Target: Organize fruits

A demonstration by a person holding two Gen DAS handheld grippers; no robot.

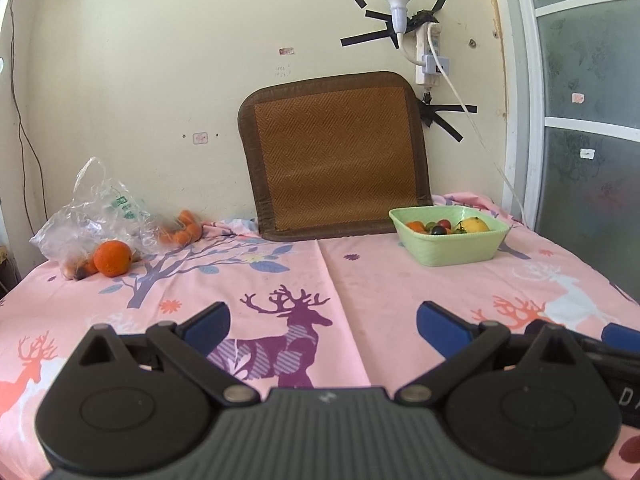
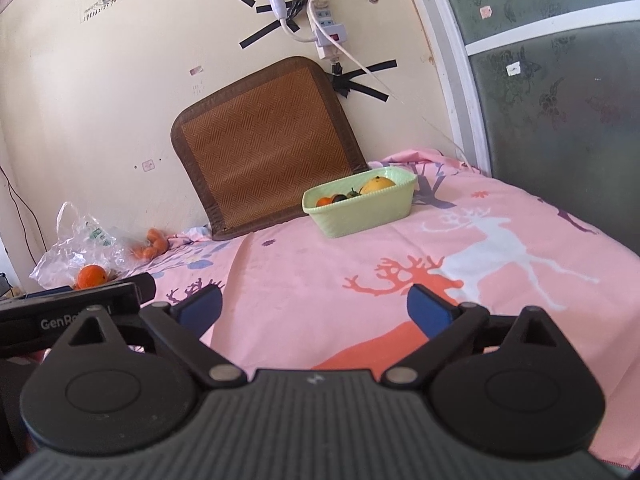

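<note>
2 grippers: both hang low over the near edge of the bed, each spread wide with nothing between its pads.
Left wrist view: left gripper point(image 1: 322, 330) gapes empty above the pink deer sheet point(image 1: 344, 280).
Loose fruit: 1 orange point(image 1: 113, 258) lies at the far left corner, touching a crumpled plastic bag point(image 1: 96, 212); small orange fruits point(image 1: 182, 232) sit just behind, by the wall.
Basket: green basket point(image 1: 456, 254) stands near the far right corner, already holding a yellow fruit point(image 1: 474, 225) and several small ones.
Right wrist view: right gripper point(image 2: 314, 308) empty too, jaws at full spread; basket well ahead of it.
Handling: the orange looks firm, round, fairly light and likely to roll; I'd pinch it across its widest middle, clear of the slippery bag.
</note>
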